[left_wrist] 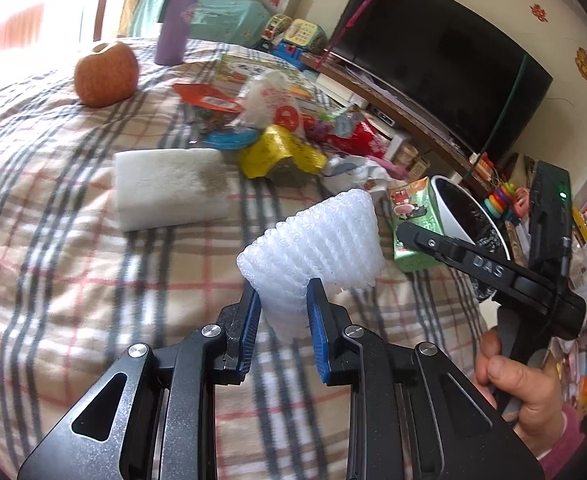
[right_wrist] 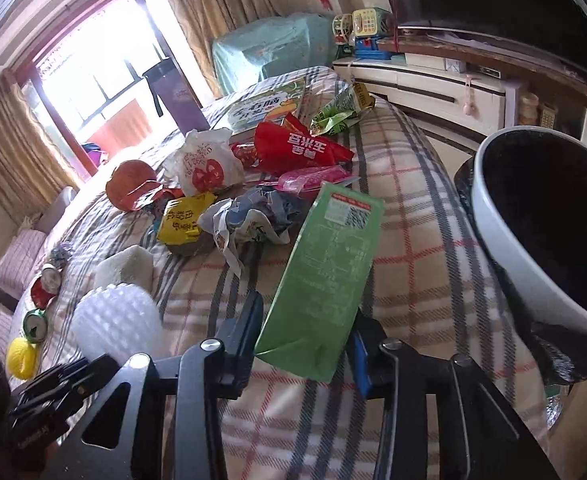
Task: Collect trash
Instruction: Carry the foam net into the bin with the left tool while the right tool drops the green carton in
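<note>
Over plaid bed, left gripper (left_wrist: 283,304) jaws gripping one foam net (left_wrist: 317,236), right gripper (right_wrist: 307,328) (jaws too) one green carton (right_wrist: 325,276).

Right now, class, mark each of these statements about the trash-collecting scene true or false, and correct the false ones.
1. The left tool grips a white foam net. True.
2. The right tool is empty. False: it holds a green carton.
3. An apple sits on the plaid cloth. True.
4. The bin has a red liner. False: its liner is black.
</note>
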`<action>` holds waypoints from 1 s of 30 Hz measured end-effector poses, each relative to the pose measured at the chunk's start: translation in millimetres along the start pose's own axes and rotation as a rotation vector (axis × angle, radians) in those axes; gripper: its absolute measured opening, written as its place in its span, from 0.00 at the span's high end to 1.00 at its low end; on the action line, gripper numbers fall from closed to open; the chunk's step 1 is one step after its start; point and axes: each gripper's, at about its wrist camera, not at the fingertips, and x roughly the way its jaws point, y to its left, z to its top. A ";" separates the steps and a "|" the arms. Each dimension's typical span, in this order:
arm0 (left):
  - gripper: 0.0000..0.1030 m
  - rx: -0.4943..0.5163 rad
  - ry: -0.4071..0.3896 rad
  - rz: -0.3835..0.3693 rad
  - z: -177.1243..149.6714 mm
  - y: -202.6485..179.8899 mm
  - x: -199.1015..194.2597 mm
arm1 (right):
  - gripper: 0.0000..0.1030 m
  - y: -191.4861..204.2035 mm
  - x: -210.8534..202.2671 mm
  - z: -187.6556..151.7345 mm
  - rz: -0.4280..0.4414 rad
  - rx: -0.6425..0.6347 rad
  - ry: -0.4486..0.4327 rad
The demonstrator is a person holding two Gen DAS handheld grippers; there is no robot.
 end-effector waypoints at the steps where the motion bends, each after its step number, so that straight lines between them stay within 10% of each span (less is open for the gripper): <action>1: 0.79 0.009 0.004 -0.008 0.4 -5.6 2.3 | 0.62 -2.8 -4.2 -0.5 0.005 0.002 -0.003; 30: 0.79 0.264 0.073 -0.128 21.7 -158.5 55.6 | 0.68 -126.4 -101.3 4.8 -0.057 0.155 -0.165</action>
